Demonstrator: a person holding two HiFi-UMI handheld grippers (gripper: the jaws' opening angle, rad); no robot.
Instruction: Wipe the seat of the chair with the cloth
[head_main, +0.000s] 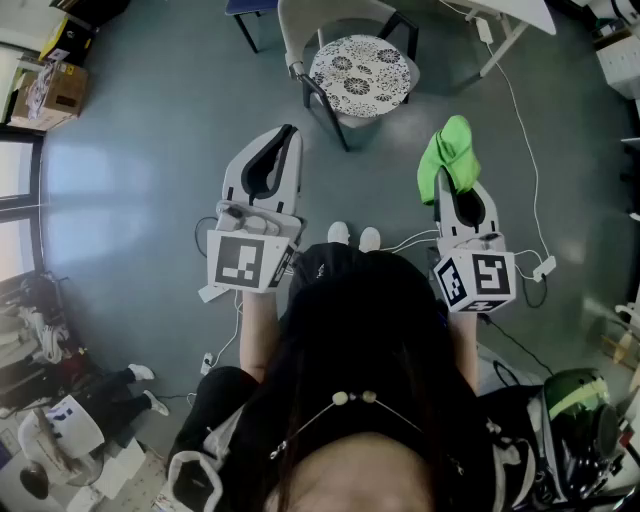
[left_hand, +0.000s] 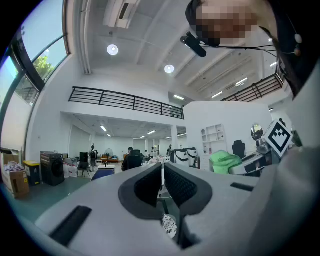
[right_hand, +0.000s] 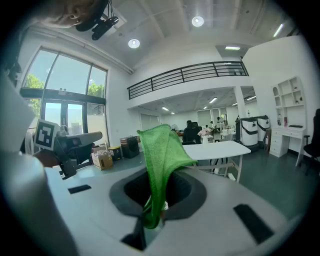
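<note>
Both forearms reach forward at waist height over the grey floor, side by side. The right gripper pinches the green cloth, which bunches up out of its jaws. The left gripper has its jaws pressed together on nothing. The chair with its patterned seat stands ahead, apart from the cloth.

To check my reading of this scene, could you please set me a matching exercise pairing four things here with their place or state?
Things:
1. green cloth
2. chair seat
3. left tongs
4. cardboard box

Place or state:
A. black-and-white patterned, nothing on it
B. clamped in the right tongs
C. on the floor, far left of the head view
D. shut on nothing

Pairs: 1-B, 2-A, 3-D, 4-C
</note>
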